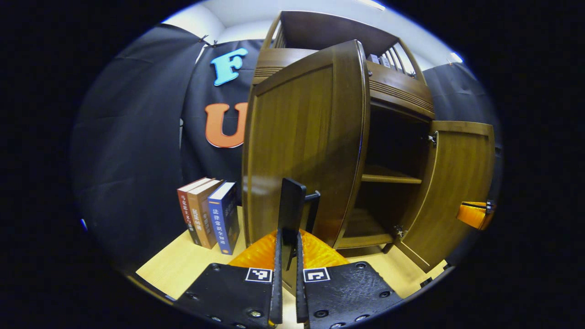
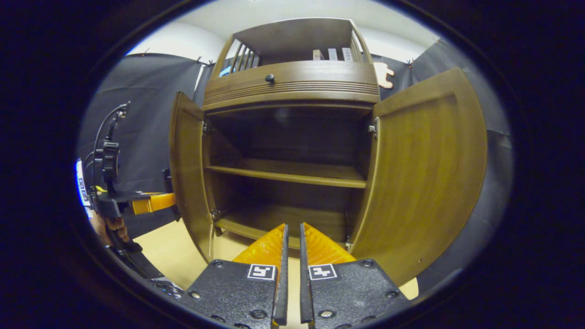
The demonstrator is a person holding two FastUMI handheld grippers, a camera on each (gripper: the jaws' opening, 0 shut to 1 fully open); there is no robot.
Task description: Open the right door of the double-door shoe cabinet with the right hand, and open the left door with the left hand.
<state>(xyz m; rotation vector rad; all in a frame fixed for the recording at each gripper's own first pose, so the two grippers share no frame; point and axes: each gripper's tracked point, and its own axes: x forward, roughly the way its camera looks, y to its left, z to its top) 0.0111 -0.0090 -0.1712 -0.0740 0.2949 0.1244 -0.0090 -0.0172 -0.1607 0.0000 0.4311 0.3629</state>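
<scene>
A: We logged the shoe cabinet point(image 2: 292, 87) standing on the bench point(image 1: 183, 262), dark brown wood, a knobbed drawer over an open bay with one bare shelf point(image 2: 285, 172). Both leaves were swung out.

B: Agreed. The right door point(image 2: 422, 173) stood wide, past square. The left door point(image 1: 304, 151) was open too, its inner edge nearest us in the left gripper view.

A: So which step did we call it?

B: The tail of the second one, in our judgement. The left hand-held gripper point(image 1: 287, 249) had its fingers nearly together around the left door's black handle point(image 1: 292, 205); whether both pressed on it we couldn't tell.

A: And the right hand-held gripper point(image 2: 291, 249)?

B: Fingers close together, a thin slit, nothing between them, pointed at the cabinet's open bay, well clear of its door.

A: Next move, we reckoned, called only for freeing that handle and backing off.

B: Smallest note: three books point(image 1: 208, 214) leaned by the cabinet's left side.
</scene>
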